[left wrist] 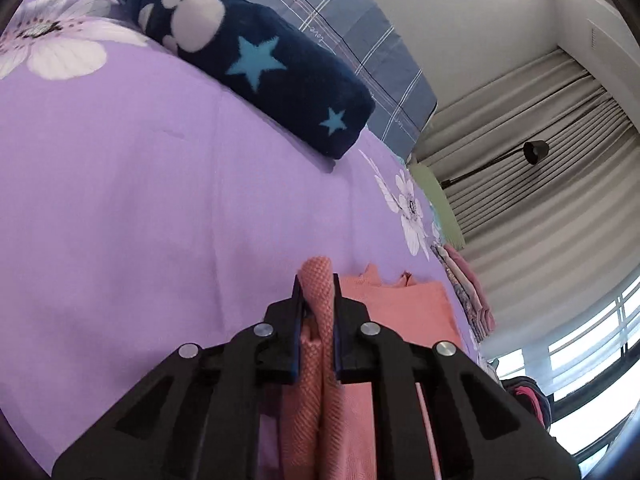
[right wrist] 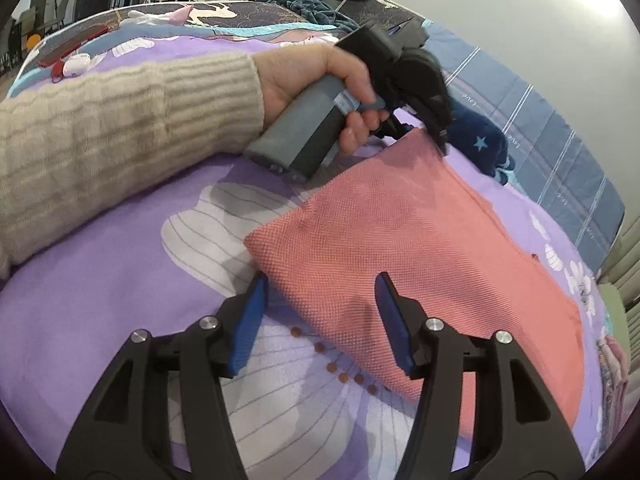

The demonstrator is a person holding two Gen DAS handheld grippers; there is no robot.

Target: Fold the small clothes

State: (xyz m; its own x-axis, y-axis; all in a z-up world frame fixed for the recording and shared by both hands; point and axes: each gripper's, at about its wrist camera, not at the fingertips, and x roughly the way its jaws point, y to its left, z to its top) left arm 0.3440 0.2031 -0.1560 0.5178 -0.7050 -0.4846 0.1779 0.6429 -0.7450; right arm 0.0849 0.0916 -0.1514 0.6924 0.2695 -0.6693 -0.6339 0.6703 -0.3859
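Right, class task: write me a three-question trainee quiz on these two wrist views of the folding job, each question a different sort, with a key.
1. True or false: the left gripper has its jaws shut on the pink garment.
2. Multiple choice: the right gripper is A) shut on the garment, B) open at the garment's near corner, C) holding the navy star blanket.
3. Fill in: the garment lies on a purple ______ bedsheet.

Key: 1 true; 2 B; 3 flowered.
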